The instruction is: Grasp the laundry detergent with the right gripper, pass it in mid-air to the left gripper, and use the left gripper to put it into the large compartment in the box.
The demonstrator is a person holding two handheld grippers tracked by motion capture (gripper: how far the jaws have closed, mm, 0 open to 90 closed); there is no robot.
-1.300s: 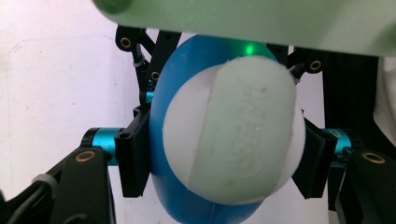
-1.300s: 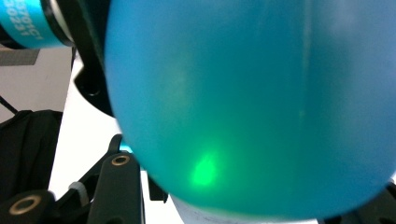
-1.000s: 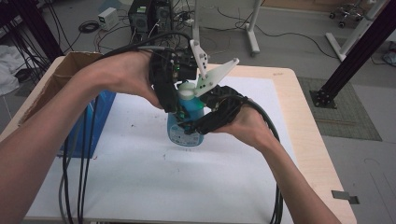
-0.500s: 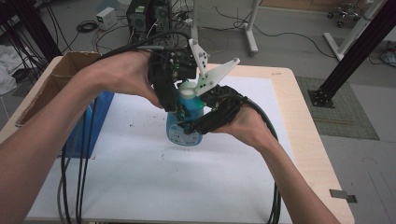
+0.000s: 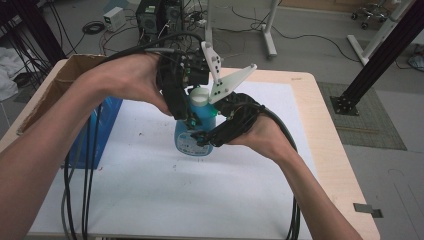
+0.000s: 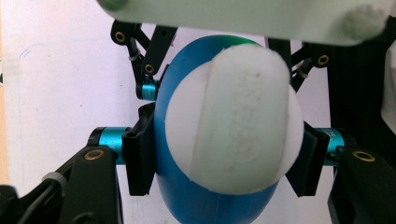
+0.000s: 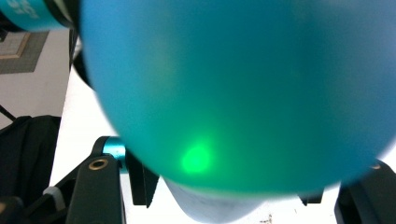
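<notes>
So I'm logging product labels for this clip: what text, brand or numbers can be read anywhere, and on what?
White domed cap of the blue plastic bottle: raised embossed lettering, too blurred to read.
Round pale label on the bottle's front: small print, too small to read.
Teal sleeve at the top left of the right gripper view: white characters, cut off and unreadable.
Nothing else legible.

We see the high view evenly and softly lit from above, with only faint shadows under the forearms on the white surface (image 5: 150, 200). In the left gripper view the bottle's white cap (image 6: 233, 119) looms large and slightly soft, the pale ground behind it washed out. In the right gripper view the blue bottle (image 7: 243, 84) is wholly out of focus, with a green glint near its lower edge.
</notes>
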